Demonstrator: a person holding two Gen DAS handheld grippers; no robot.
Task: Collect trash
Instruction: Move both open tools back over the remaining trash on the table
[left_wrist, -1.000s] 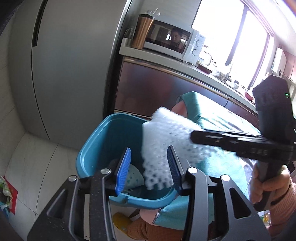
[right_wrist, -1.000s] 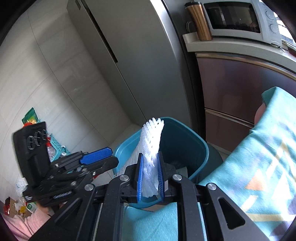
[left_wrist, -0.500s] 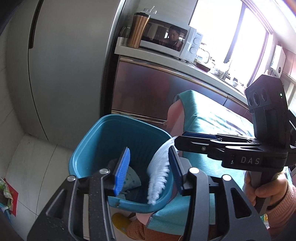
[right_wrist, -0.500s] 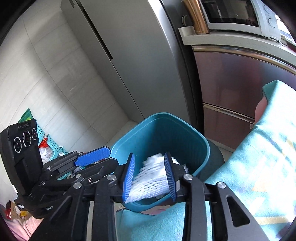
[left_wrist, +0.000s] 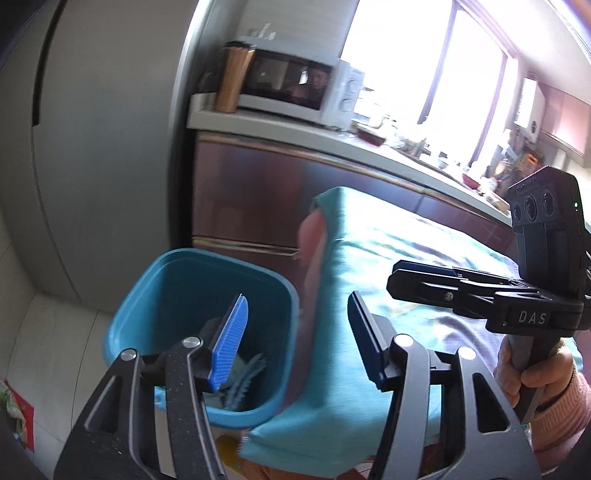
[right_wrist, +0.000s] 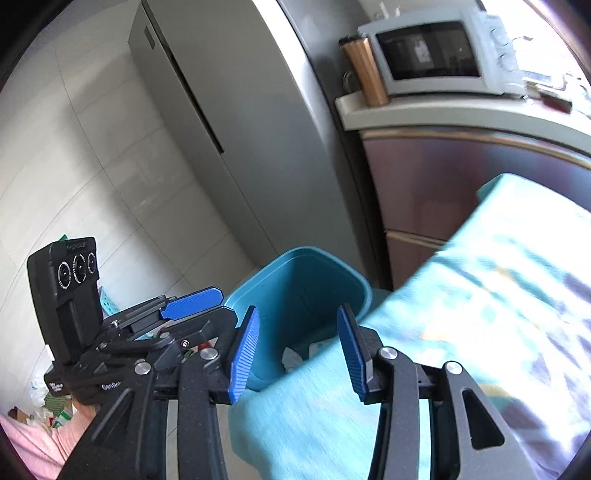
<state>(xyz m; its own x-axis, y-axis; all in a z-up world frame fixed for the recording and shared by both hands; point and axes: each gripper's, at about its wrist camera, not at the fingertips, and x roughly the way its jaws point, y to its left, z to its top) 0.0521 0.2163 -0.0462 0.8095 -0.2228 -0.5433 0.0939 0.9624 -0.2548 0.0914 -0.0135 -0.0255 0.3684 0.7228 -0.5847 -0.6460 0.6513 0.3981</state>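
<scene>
Both my tongs spread, nothing pinched: right gripper (right_wrist: 297, 349) just let go, left gripper (left_wrist: 295, 336) opening too, foam net (left_wrist: 243, 380) now lying in bin (left_wrist: 147, 295) lower left

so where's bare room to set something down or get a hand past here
Bare: the teal tablecloth from the blue bin rightward, and the pale floor between bin and fridge. Crowded: the counter by the microwave, the bin's bottom with trash, and the far-left floor clutter.

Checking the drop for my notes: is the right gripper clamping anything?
No, the right gripper stands open with only the blue bin visible between its pads.
</scene>
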